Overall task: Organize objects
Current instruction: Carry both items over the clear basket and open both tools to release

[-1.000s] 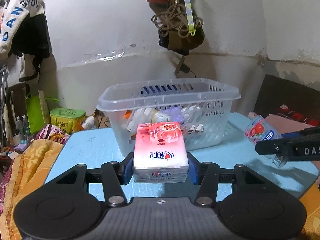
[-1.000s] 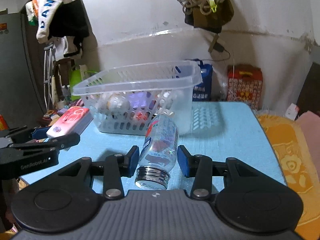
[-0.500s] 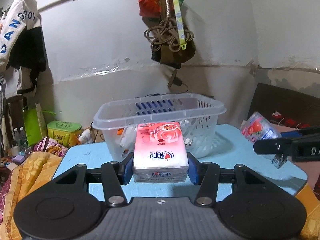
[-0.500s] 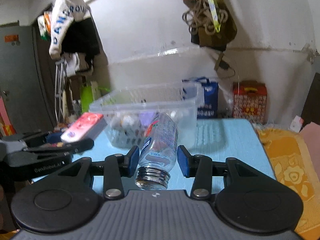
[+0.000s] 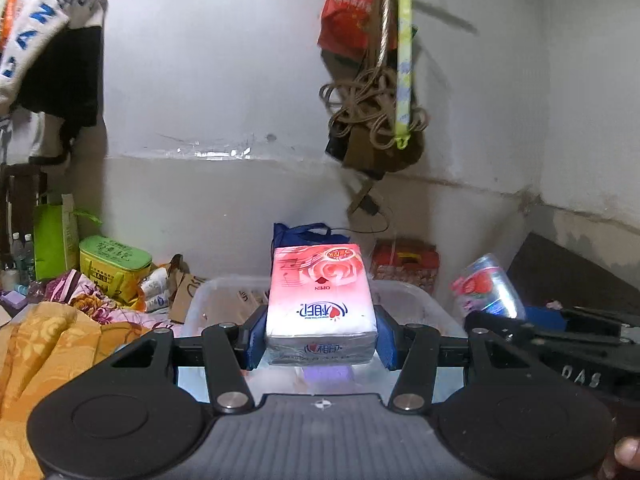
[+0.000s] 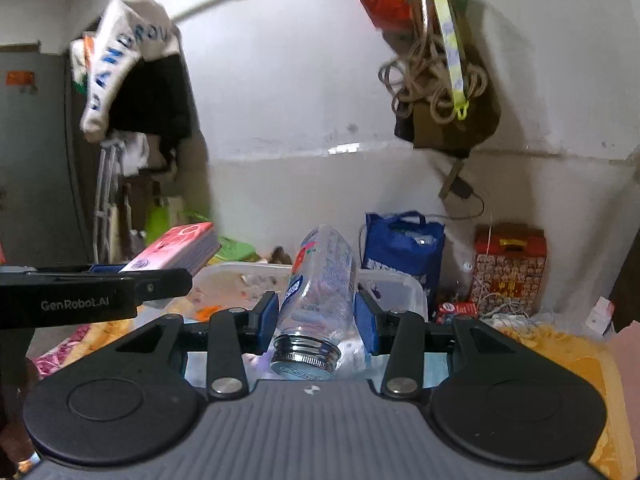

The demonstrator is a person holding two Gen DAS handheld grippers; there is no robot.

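My left gripper (image 5: 320, 338) is shut on a pink tissue pack (image 5: 320, 300) and holds it above the clear plastic basket (image 5: 416, 300). My right gripper (image 6: 316, 316) is shut on a clear plastic bottle (image 6: 324, 280) with a metal cap, held over the same basket (image 6: 400, 284). The bottle also shows at the right of the left wrist view (image 5: 486, 286). The tissue pack shows at the left of the right wrist view (image 6: 176, 252). Several small items lie in the basket, mostly hidden.
A blue bag (image 6: 404, 248) and a red box (image 6: 508, 268) stand against the wall behind the basket. A green box (image 5: 112, 260) and orange bedding (image 5: 44, 344) lie to the left. Rope and bags (image 5: 376, 120) hang on the wall.
Both grippers have risen and moved forward with their loads, from in front of the basket to above it. The basket now sits low in both views.
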